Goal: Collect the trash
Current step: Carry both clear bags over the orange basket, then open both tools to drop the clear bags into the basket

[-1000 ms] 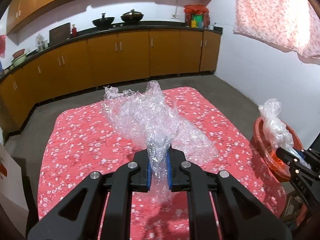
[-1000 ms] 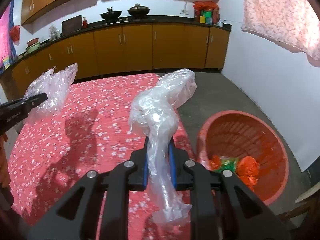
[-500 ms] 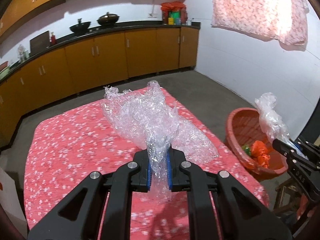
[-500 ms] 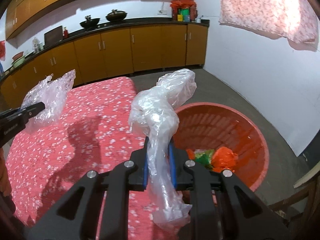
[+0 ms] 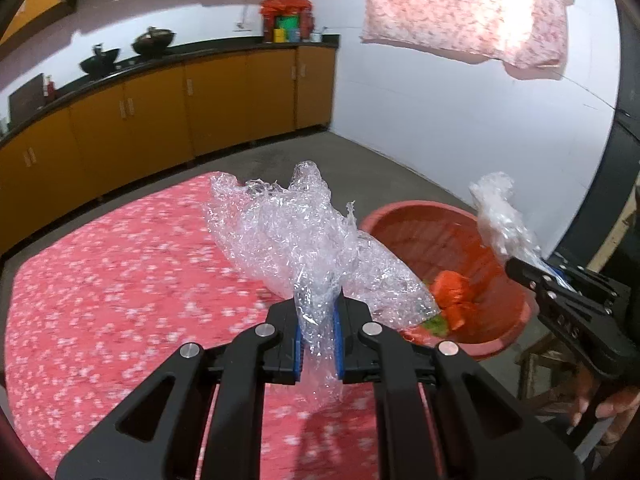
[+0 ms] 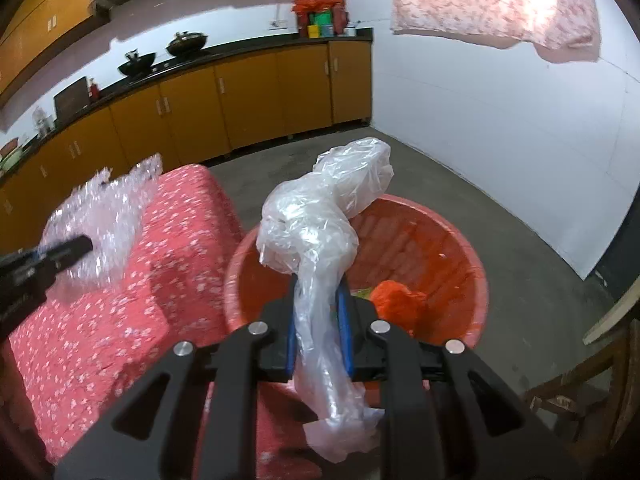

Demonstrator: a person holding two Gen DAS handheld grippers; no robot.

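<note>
While both of our hands are carrying trash toward the red basket (image 6: 460, 248), we are seeing two bundles of clear plastic held up in the air. Our left gripper (image 5: 318, 334) is pinching a crinkled sheet of bubble wrap (image 5: 288, 236) tight between its blue pads (image 5: 297, 344); the sheet is fanning out above the jaws, over the edge of the table with the red flowered cloth (image 5: 120, 280), and its right side is hanging in front of the basket's rim. Our right gripper (image 6: 320, 330) is clamping a twisted clear plastic bag (image 6: 316, 232), whose puffed top is standing over the open basket while its tail is drooping below the jaws. Orange and green scraps (image 6: 398, 302) are lying in the bottom of the basket, which is sitting on the grey floor just beside the table. From the left camera we are also seeing the right gripper at the frame's edge, with fingers (image 5: 600, 404) of a hand wrapped around its handle. Yellow kitchen cabinets (image 6: 256, 92) are lining the far wall, and a pink cloth (image 5: 468, 8) is hanging across the white wall.
</note>
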